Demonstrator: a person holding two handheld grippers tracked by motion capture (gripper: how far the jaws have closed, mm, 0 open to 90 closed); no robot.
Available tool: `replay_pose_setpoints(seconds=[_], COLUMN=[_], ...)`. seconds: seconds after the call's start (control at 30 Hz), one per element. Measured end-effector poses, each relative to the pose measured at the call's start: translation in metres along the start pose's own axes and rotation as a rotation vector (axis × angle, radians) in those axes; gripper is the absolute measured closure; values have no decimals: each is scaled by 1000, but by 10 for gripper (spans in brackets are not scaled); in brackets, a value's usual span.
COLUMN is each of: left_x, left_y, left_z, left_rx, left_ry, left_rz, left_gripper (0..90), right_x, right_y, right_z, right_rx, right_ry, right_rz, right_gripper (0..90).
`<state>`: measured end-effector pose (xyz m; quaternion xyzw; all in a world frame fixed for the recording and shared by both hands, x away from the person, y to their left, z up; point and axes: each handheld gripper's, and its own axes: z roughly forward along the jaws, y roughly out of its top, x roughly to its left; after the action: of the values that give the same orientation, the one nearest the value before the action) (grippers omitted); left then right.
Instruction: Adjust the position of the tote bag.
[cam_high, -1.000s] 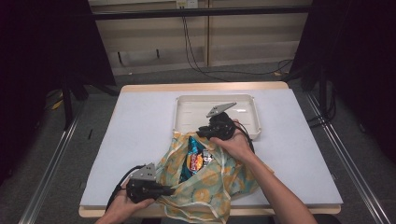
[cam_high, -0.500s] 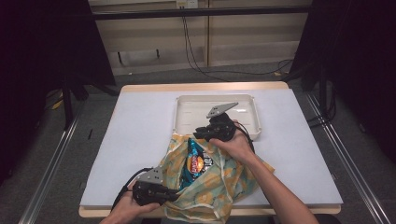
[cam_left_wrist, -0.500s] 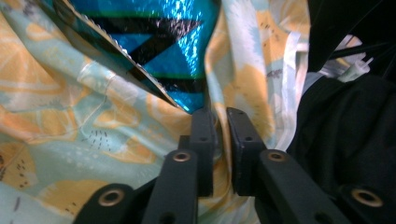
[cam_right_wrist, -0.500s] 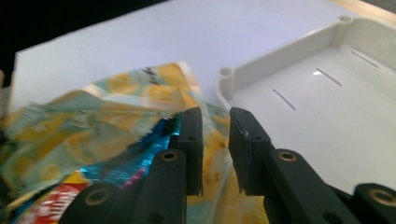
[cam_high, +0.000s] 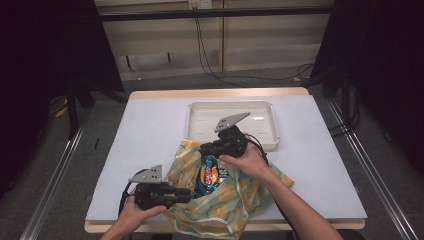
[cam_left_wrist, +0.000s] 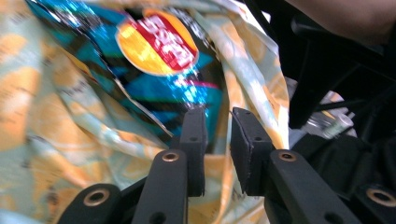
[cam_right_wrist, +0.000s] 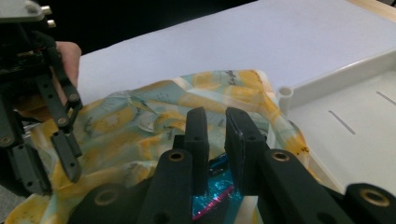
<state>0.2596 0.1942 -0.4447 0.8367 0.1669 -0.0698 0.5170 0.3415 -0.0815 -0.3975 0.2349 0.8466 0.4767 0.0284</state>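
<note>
Chip bag (cam_high: 209, 176) sits inside the patterned cloth bag (cam_high: 220, 210), between both grippers; right gripper (cam_high: 204, 148) nearer, pinching its top, left gripper's (cam_high: 189, 194) jaws just opening around cloth

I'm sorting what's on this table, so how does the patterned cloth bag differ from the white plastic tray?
The yellow-and-teal patterned cloth bag lies crumpled and soft at the near edge of the table; the white rectangular plastic tray sits rigid and flat farther back. The bag holds a shiny blue snack packet; the tray holds nothing. The bag is colourfully printed, the tray plain. Both rest on the white tabletop, and the bag's far edge reaches the tray.
</note>
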Motion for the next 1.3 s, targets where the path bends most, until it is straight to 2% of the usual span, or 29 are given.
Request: replay_pose_setpoints(seconds=[0.1,0.13,0.2,0.23,0.3,0.33,0.37,0.43,0.47,0.57,0.67,0.7,0.83,0.93,0.97,1.0,1.17,1.23,1.3], left_x=[1,3,3,3,2,3,3,4,4,6,8,9,12,12,11,13,13,13,13], left_y=[1,-1,-2,-3,-3,-3,-3,-4,-5,-7,-10,-10,-10,-11,-11,-12,-13,-13,-13], left_z=[2,8,12,15,20,22,22,24,25,24,25,26,30,29,29,28,30,30,30], left_rx=[1,28,45,52,68,82,82,89,98,102,121,130,136,136,130,140,141,148,154], left_ry=[29,34,32,31,32,37,37,43,55,67,93,102,102,103,103,103,106,110,115], left_rz=[-5,-9,-13,-16,-15,-9,-9,-11,-9,-13,-19,-22,-26,-30,-38,-34,-31,-32,-35], left_gripper=[756,751,747,731,726,724,721,720,720,706,705,705,704,704,704,704,702,702,702], right_x=[0,0,-1,-3,-5,-6,-6,-11,-13,-17,-14,-14,-14,-15,-15,-15,-16,-17,-17], right_y=[1,-1,-4,-9,-14,-17,-17,-20,-21,-22,-21,-21,-16,-15,-15,-14,-17,-17,-17], right_z=[-1,1,3,7,8,9,9,10,10,14,20,20,30,34,37,39,39,40,41], right_rx=[10,31,39,61,65,69,69,74,78,85,103,103,150,155,172,186,206,211,223], right_ry=[14,19,6,5,2,-16,-16,-25,-27,2,54,54,88,79,74,80,107,119,102], right_rz=[4,8,10,16,17,18,18,35,37,61,48,48,47,45,43,48,61,64,60], right_gripper=[796,767,754,734,664,590,590,480,472,420,372,372,344,371,386,425,476,521,592])
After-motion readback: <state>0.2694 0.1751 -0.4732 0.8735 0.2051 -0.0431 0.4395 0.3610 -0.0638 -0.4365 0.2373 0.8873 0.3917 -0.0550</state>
